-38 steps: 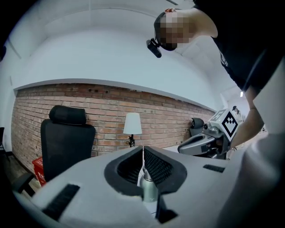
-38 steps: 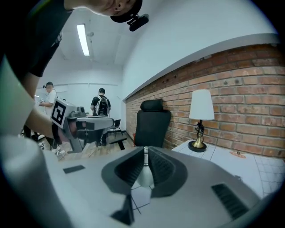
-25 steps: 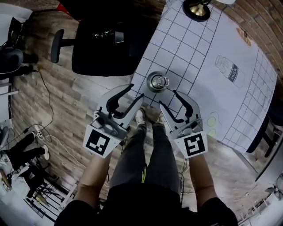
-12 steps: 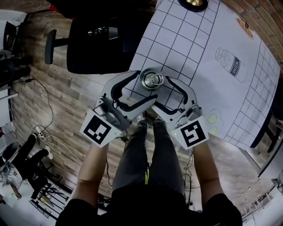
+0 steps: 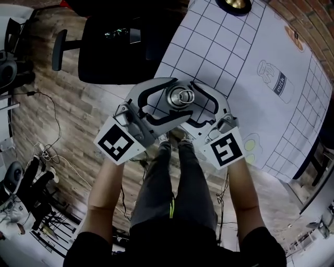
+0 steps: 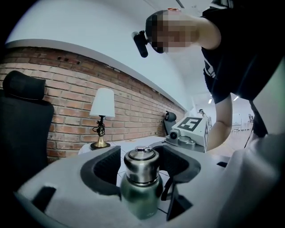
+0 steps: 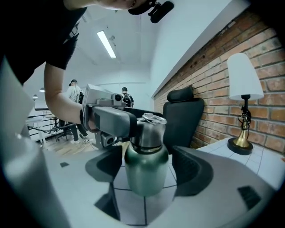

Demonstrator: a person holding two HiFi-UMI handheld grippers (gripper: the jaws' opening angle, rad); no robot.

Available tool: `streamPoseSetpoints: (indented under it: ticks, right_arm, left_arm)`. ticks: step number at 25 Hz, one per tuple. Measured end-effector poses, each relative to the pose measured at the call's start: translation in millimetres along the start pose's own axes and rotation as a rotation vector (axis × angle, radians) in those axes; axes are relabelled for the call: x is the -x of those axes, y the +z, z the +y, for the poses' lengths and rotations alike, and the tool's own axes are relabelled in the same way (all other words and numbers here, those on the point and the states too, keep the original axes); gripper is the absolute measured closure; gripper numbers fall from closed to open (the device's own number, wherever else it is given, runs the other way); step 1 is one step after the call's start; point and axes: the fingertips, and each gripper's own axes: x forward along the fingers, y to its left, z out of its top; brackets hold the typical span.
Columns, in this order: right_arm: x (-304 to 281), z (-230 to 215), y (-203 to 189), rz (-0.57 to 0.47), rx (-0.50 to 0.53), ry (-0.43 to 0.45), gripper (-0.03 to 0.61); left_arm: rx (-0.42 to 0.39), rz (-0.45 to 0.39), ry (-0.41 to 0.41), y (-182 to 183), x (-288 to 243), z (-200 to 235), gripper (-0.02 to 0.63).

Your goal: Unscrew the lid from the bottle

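Note:
A dark green metal bottle (image 5: 180,98) with a steel screw lid (image 6: 141,164) stands upright near the front edge of the gridded table (image 5: 250,104). My left gripper (image 5: 177,99) reaches round it from the left, and its jaws have just been opening. The bottle (image 6: 140,189) stands between its pads (image 6: 106,171) with gaps at the sides. My right gripper (image 5: 191,102) comes in from the right, and its jaws have also just been opening. They stand wide apart round the bottle (image 7: 146,171), and the pads (image 7: 192,171) do not touch it. The lid (image 7: 149,129) is on.
A brass lamp (image 5: 233,4) stands at the far end of the table. A black office chair (image 5: 112,47) is to the left of the table. A milk bottle drawing (image 5: 276,81) is printed on the cloth. The person's legs are below the table edge.
Both grippers have moved forward from before the table edge to either side of the bottle. Their jaws stand wider apart than before.

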Motion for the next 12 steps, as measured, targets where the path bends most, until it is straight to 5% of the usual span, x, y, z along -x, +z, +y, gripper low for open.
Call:
streamPoseSetpoints:
  ticks: [12]
  right_arm:
    - [-7.6,-1.1,-6.7,0.003,-0.036,0.049,0.255]
  left_arm:
    - [-0.021,0.007,-0.129,-8.1,-9.8,-1.2,0.328]
